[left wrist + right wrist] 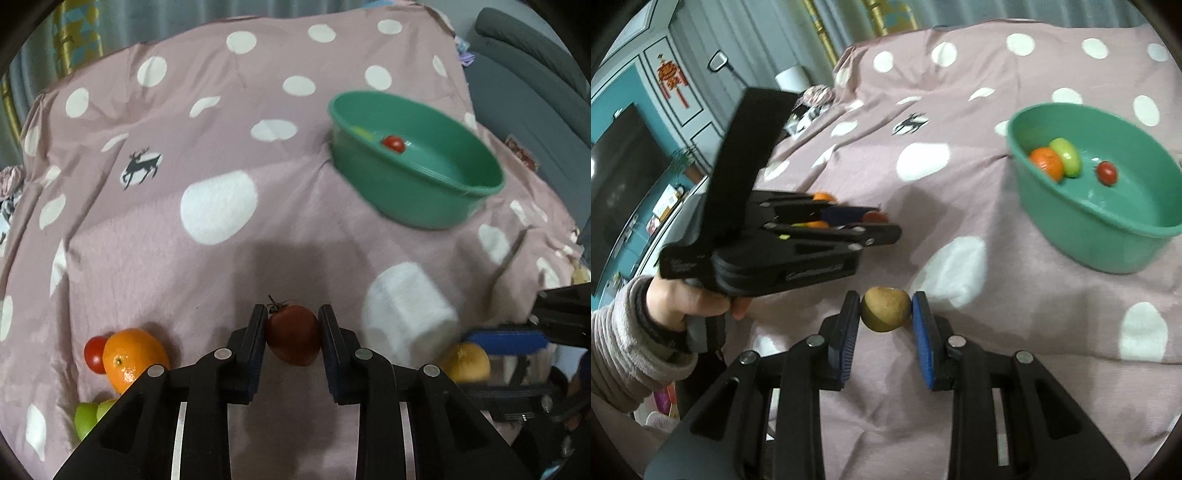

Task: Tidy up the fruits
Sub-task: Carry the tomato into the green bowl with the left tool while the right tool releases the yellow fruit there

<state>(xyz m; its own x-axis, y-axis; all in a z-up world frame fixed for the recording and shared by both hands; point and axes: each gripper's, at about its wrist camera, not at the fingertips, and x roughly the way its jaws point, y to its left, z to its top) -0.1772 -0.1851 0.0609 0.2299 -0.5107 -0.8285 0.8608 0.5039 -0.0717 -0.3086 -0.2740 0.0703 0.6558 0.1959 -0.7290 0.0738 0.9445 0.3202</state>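
Note:
My left gripper [293, 325] is shut on a dark red tomato [293, 338] with a stem, held just above the pink dotted cloth. My right gripper [885, 312] is shut on a round yellow-brown fruit [886, 308] between its blue pads. A green basin [406, 192] stands at the upper right and holds a small red tomato [393, 143]. In the right wrist view the basin [1089, 236] also holds an orange [1047, 162] and a green fruit [1067, 157]. On the cloth to the left lie an orange [133, 356], a small tomato [95, 354] and green fruits [88, 417].
A hand in a grey sleeve [690, 299] holds the left gripper [882, 221] at the left of the right wrist view. The right gripper [476, 363] shows at the right edge. A grey chair [535, 74] stands beyond the cloth; a TV and cabinet [624, 184] are far left.

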